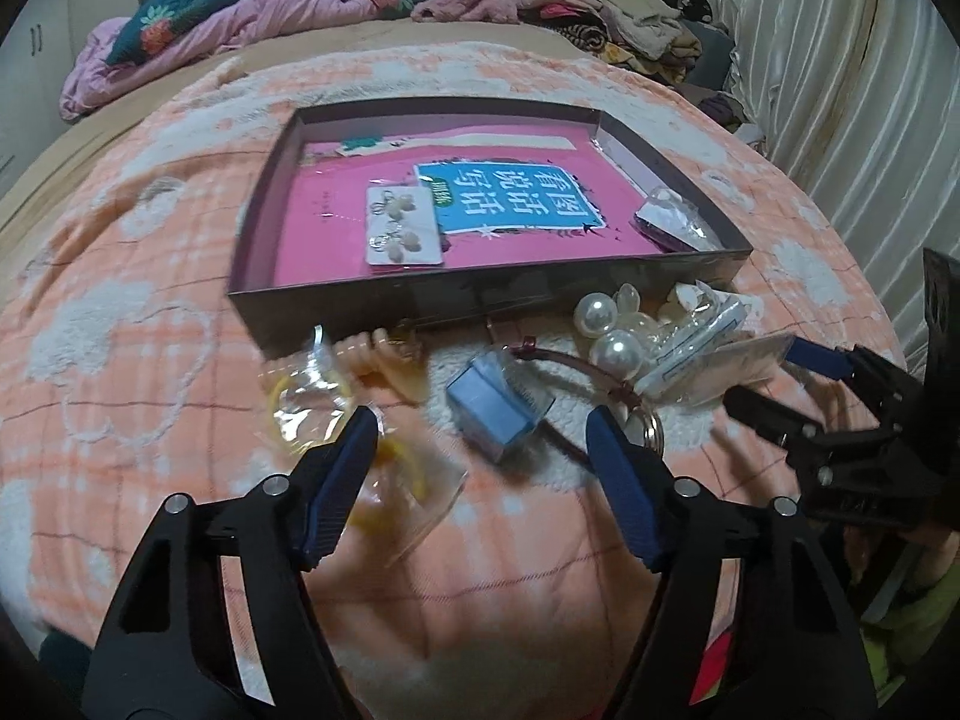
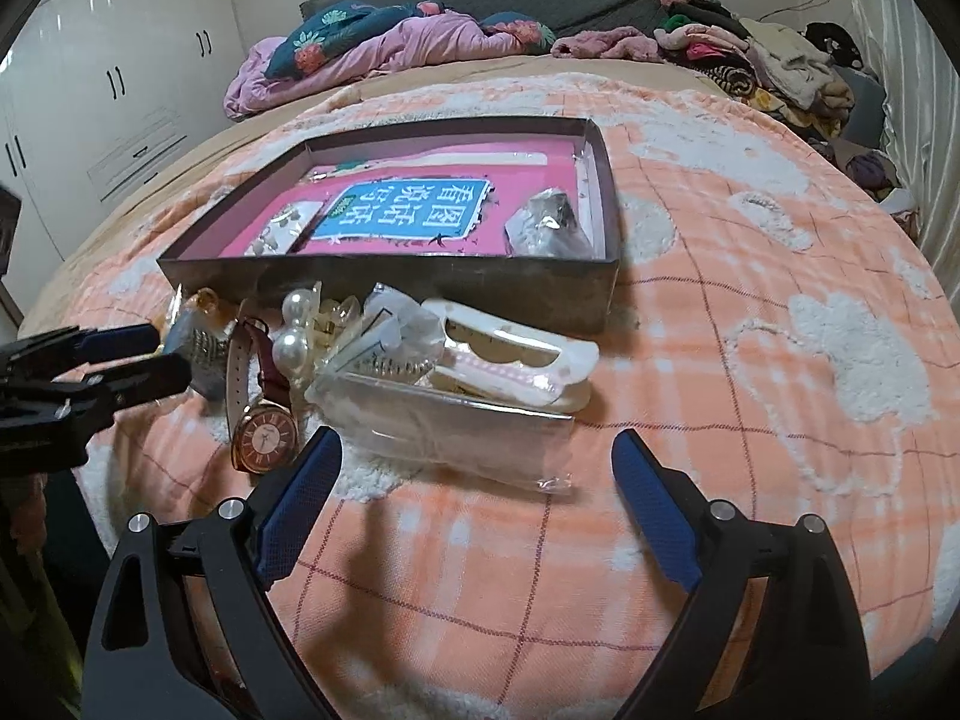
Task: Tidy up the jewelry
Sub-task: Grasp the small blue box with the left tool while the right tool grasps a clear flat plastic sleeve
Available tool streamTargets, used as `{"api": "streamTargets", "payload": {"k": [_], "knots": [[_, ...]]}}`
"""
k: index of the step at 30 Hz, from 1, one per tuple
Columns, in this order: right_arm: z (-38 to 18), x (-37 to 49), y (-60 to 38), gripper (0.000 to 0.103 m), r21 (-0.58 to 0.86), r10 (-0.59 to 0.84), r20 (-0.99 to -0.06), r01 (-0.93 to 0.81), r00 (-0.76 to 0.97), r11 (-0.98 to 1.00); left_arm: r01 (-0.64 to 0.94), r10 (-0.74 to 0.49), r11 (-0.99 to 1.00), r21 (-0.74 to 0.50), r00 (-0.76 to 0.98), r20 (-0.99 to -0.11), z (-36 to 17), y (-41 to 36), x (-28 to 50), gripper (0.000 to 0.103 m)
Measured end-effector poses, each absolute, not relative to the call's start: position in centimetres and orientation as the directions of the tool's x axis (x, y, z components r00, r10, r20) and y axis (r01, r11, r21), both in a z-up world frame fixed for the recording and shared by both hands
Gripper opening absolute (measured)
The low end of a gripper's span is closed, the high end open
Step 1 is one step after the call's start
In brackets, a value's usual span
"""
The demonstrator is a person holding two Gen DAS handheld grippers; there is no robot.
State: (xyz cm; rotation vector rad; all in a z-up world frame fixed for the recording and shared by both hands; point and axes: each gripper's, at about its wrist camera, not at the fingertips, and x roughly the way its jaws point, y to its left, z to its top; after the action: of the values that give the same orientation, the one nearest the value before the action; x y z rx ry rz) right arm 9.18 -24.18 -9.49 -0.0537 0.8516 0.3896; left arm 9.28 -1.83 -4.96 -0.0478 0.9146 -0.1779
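A shallow dark box (image 1: 384, 303) (image 2: 384, 282) with a pink lining lies on the bed and holds an earring card (image 1: 401, 227) and a clear packet (image 1: 672, 219). Jewelry lies in front of it: pearls (image 1: 603, 330) (image 2: 289, 342), a watch (image 2: 264, 432), a small blue box (image 1: 495, 405), clear bags (image 1: 312, 402) (image 2: 456, 426). My left gripper (image 1: 483, 438) is open, low over the blanket just before the blue box. My right gripper (image 2: 477, 462) is open and empty, just short of the clear bag; it also shows in the left wrist view (image 1: 774, 381).
The orange and white blanket (image 2: 750, 372) covers the bed. Piled clothes and bedding (image 1: 240, 12) lie along the far side. A curtain (image 1: 852, 60) hangs at the right, white wardrobes (image 2: 108, 90) stand at the left.
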Motion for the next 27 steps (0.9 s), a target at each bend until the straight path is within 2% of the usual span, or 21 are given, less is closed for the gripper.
{"api": "streamTargets", "payload": {"k": [6, 8, 12, 16, 21, 27], "knots": [[-9.9, 9.6, -23.4, 0.092, 0.121, 0.316, -0.742, -0.346, 0.592, 0.931, 0.142, -0.183, 0.982, -0.121, 0.594, -0.784, -5.2, -2.1, 10.5, 0.063], [-10.0, 9.6, -23.1, 0.092, 0.123, 0.317, -0.741, -0.345, 0.592, 0.931, 0.150, -0.188, 0.981, -0.123, 0.588, -0.787, -5.5, -2.3, 10.7, 0.056], [-10.3, 10.0, -22.4, 0.092, 0.112, 0.298, -0.743, -0.329, 0.599, 0.938, 0.156, -0.193, 0.980, -0.126, 0.562, -0.804, -6.4, -2.5, 11.4, 0.030], [-10.6, 10.3, -22.1, 0.091, 0.107, 0.285, -0.743, -0.312, 0.605, 0.944, 0.166, -0.204, 0.977, -0.133, 0.563, -0.801, -6.7, -2.4, 11.4, 0.029], [-10.4, 10.2, -22.3, 0.082, 0.113, 0.301, -0.732, -0.328, 0.611, 0.938, 0.161, -0.212, 0.976, -0.144, 0.582, -0.785, -6.1, -1.9, 11.0, 0.029], [-10.0, 9.3, -23.6, 0.081, 0.129, 0.312, -0.725, -0.323, 0.614, 0.937, 0.146, -0.217, 0.976, -0.161, 0.615, -0.758, -4.4, -0.9, 10.3, 0.029]]}}
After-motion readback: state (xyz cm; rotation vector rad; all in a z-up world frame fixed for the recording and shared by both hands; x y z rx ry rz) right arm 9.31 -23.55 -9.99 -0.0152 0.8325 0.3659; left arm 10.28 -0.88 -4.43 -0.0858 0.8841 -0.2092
